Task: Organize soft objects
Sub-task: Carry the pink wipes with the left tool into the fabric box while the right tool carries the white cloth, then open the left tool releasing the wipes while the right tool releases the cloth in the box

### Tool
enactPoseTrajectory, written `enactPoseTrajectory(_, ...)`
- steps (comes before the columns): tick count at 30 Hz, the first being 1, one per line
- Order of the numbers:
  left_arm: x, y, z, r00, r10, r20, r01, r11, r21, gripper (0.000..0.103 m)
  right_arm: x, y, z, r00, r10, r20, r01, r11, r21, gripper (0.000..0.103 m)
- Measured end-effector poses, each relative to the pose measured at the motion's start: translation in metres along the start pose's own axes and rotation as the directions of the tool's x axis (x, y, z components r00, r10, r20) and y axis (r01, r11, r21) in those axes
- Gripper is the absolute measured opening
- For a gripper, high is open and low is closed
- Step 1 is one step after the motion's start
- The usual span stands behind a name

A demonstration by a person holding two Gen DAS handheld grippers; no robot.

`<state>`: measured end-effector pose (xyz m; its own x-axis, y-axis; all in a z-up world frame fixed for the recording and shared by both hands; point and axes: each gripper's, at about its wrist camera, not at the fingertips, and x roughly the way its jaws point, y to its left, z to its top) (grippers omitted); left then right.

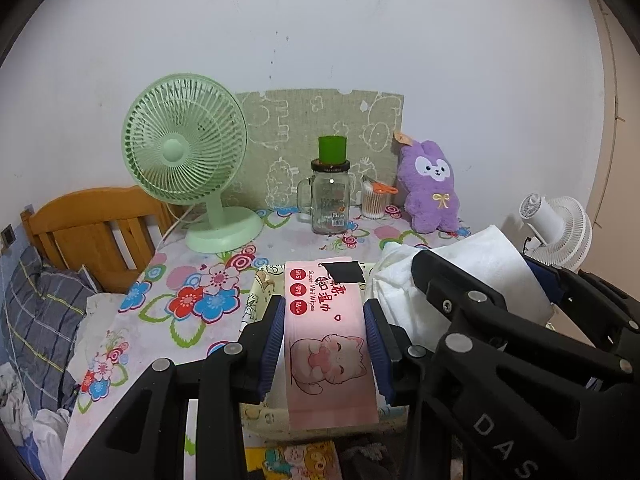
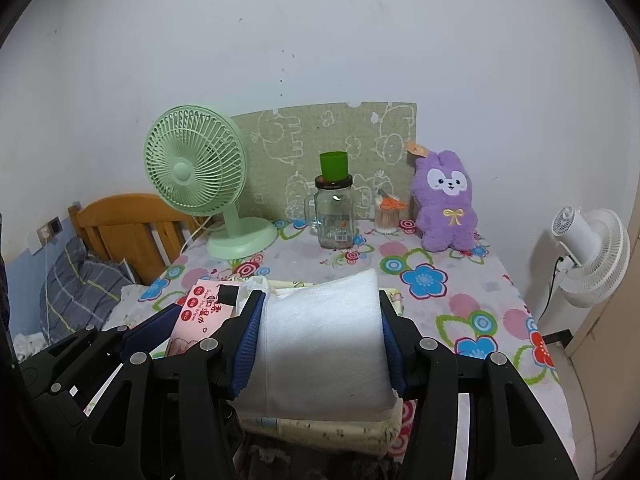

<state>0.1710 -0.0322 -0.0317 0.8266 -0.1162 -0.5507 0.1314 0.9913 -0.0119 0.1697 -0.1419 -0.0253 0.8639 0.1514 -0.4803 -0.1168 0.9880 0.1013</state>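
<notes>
Wipes pack (image 1: 326, 344) (pink, cat print) clamped in left gripper (image 1: 325, 312). Right gripper (image 2: 320, 320) grips white tissue pack (image 2: 324, 340); purple plush (image 2: 446, 204) at 1 o'clock.

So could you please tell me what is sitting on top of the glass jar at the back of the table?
A green cup stands on the glass jar, resting on its dark lid. The cup covers the lid's centre.

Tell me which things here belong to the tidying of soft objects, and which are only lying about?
Belonging to the job:
- pink wet wipes pack, in the left gripper
- white tissue pack, in the right gripper
- cream storage box below them
- purple plush rabbit, perhaps

Only lying about:
- green desk fan
- glass jar mug
- cotton swab tub
- white fan
</notes>
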Motion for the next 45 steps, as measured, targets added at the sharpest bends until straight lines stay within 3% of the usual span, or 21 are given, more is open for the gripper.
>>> enactPoseTrajectory(13, 0.055, 0.012, -0.007, 0.994, -0.02, -0.105, 0.019, 1.0, -0.017, 0.041, 0.05, -0.004, -0.009, 0.998, 0.0, -0.055, 0.002, 1.0, 0.03, 0.056)
enactPoseTrajectory(22, 0.081, 0.009, -0.019, 0.982, -0.006, -0.187, 0.012, 1.0, 0.026, 0.041, 0.082, -0.01, -0.019, 0.992, 0.011, -0.123, -0.003, 0.998, 0.065, 0.056)
enactPoseTrajectory(26, 0.083, 0.008, -0.02, 0.983, -0.001, -0.183, 0.007, 0.999, 0.034, 0.061, 0.088, -0.011, -0.017, 0.993, -0.011, -0.119, 0.017, 0.999, 0.052, 0.056)
enactPoseTrajectory(28, 0.084, 0.007, -0.021, 0.984, -0.004, -0.18, 0.011, 0.999, 0.039, 0.063, 0.091, -0.011, -0.015, 0.993, -0.01, -0.116, 0.016, 0.999, 0.047, 0.056)
enactPoseTrajectory(30, 0.083, 0.007, -0.02, 0.982, -0.043, -0.181, 0.049, 0.998, 0.029, 0.079, 0.094, -0.013, -0.013, 0.993, 0.003, -0.119, 0.003, 0.999, 0.053, 0.056)
enactPoseTrajectory(31, 0.081, 0.007, -0.02, 0.981, -0.071, -0.179, 0.076, 0.997, 0.02, 0.082, 0.096, -0.013, -0.013, 0.992, 0.018, -0.127, -0.011, 0.998, 0.058, 0.056)
enactPoseTrajectory(33, 0.079, 0.006, -0.019, 0.984, -0.053, -0.168, 0.058, 0.998, 0.024, 0.083, 0.099, -0.012, -0.013, 0.988, 0.033, -0.151, -0.025, 0.998, 0.055, 0.057)
enactPoseTrajectory(36, 0.08, 0.008, -0.018, 0.985, -0.057, -0.165, 0.06, 0.998, 0.013, 0.083, 0.098, -0.009, -0.014, 0.987, 0.035, -0.159, -0.029, 0.999, 0.039, 0.07)
enactPoseTrajectory(38, 0.079, 0.01, -0.016, 0.984, -0.07, -0.165, 0.072, 0.997, 0.001, 0.084, 0.094, -0.007, -0.014, 0.991, 0.036, -0.132, -0.032, 0.999, 0.031, 0.086)
enactPoseTrajectory(40, 0.078, 0.01, -0.015, 0.983, -0.078, -0.164, 0.078, 0.997, -0.007, 0.085, 0.089, -0.007, -0.014, 0.995, 0.021, -0.102, -0.018, 0.999, 0.026, 0.094)
enactPoseTrajectory(45, 0.076, 0.008, -0.016, 0.985, -0.066, -0.161, 0.067, 0.998, 0.0, 0.089, 0.086, -0.009, -0.014, 0.994, 0.002, -0.107, 0.0, 1.0, 0.023, 0.097)
